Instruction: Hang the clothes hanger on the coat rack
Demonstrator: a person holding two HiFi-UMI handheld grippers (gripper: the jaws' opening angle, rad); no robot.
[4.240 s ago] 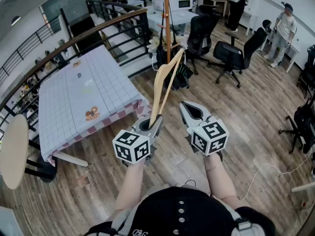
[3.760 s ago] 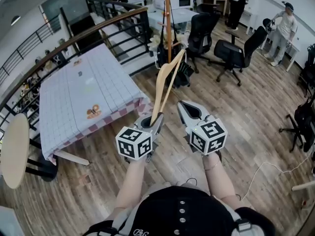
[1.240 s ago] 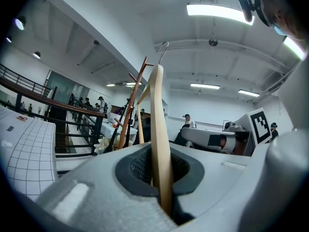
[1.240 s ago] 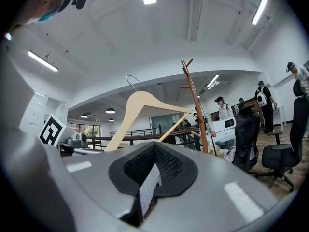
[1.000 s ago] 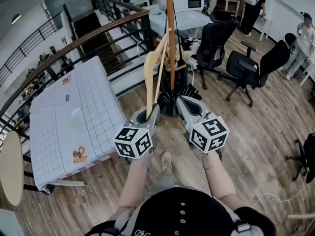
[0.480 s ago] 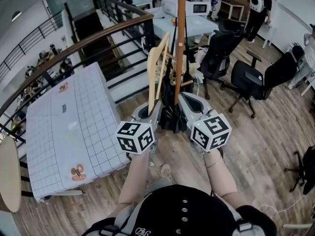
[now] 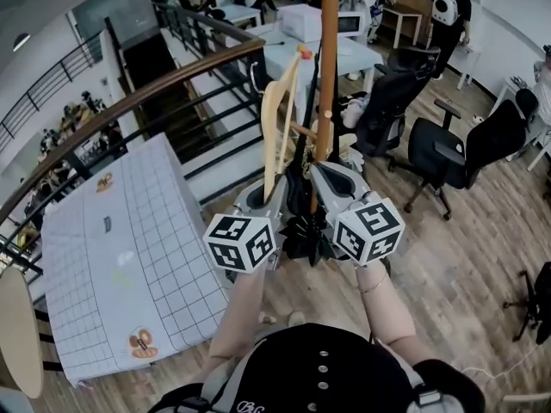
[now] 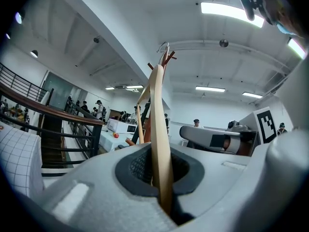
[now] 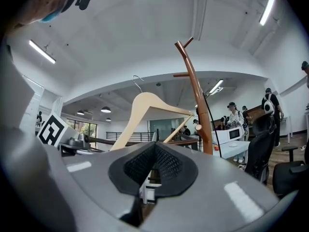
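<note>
- Grips the clothes hanger (image 7: 274, 119) by the lower tip of one arm with the left hand-held gripper (image 7: 261, 198), jaws pressed together on the wood.
- Carries the right hand-held gripper (image 7: 331, 177) alongside, jaws together, nothing between them.
- Holds the hanger in the air, long axis close to upright and leaning a little to the right in the head view, with the metal hook (image 8: 165, 47) at the very top, resting on nothing.
- Faces the coat rack (image 7: 328, 67) straight ahead: a brown pole rising between the two hand-held grippers, just right of the hanger and beyond it.
- Cannot tell whether the wood touches the pole.
- Puts the loaded left hand-held gripper to the left of the pole, the empty right one just beside its near side.
- Shows, in the right gripper view, a short side peg (image 9: 181, 75) reaching left from the pole at about the hook's height, and to the right of the hook.
- Judged not yet hung: likely calls for carrying the hook right and forward, over a peg, then lowering.
- Looks like a job for the left hand-held gripper alone, with the upright lean kept so the hook meets the peg first.
</note>
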